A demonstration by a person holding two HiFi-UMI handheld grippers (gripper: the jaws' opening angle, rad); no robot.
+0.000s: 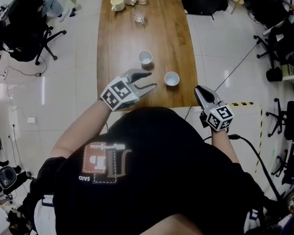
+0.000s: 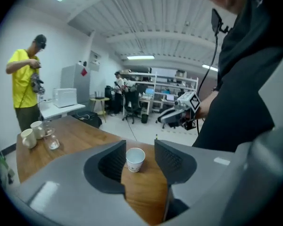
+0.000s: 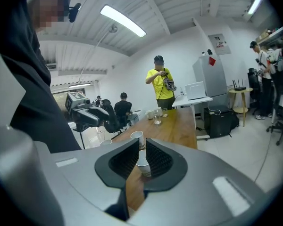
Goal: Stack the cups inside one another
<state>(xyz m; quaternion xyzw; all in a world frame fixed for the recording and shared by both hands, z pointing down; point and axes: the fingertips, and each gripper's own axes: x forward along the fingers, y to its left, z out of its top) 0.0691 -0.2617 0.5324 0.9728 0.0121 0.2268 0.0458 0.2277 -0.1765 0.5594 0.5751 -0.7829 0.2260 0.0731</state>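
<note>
Head view: the left gripper [image 1: 152,80] is hovering over the wooden table [image 1: 161,28], its jaws spread and holding nothing. One white paper cup [image 1: 145,58] is standing upright beyond it, and a second paper cup [image 1: 172,78] is standing just right of its tips. The right gripper [image 1: 198,88] is hanging off the table's near edge, its jaws narrowly parted and empty.

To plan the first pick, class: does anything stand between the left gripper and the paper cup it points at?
Nothing visible does. The left gripper has its jaws apart and is aimed at the paper cup, with only bare wooden table between them. The other cup stands clear, farther up the table.
</note>
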